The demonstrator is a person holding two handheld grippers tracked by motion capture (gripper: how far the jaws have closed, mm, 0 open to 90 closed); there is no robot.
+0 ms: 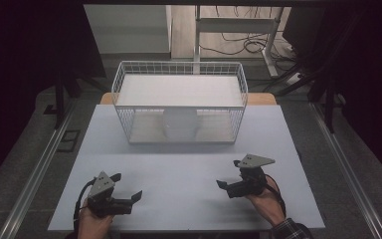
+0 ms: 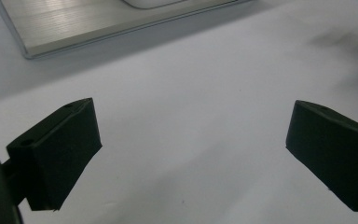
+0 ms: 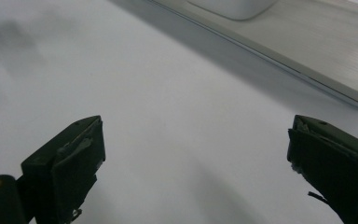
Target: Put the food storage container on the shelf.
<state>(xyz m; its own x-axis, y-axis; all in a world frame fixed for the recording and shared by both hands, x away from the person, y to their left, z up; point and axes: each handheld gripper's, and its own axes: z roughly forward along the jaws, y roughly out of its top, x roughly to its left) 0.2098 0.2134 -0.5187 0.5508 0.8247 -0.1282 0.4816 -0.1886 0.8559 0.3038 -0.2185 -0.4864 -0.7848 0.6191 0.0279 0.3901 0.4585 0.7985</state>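
A white wire rack (image 1: 179,102) with a shelf on top stands at the far middle of the white table (image 1: 184,184). Under the shelf, on the rack's base, sits a white rounded container (image 1: 180,124). My left gripper (image 1: 128,186) rests at the near left, open, nothing between its jaws. My right gripper (image 1: 229,174) rests at the near right, also open and empty. In the left gripper view my left gripper (image 2: 193,154) is over bare table, with the rack's base (image 2: 88,23) ahead. In the right gripper view my right gripper (image 3: 196,163) faces the base (image 3: 307,51) and the container (image 3: 233,7).
Dark curtains close in both sides. Behind the table stand a desk frame (image 1: 238,25) and loose cables (image 1: 243,45) on the floor. Metal rails (image 1: 35,174) run along the floor at either side of the table.
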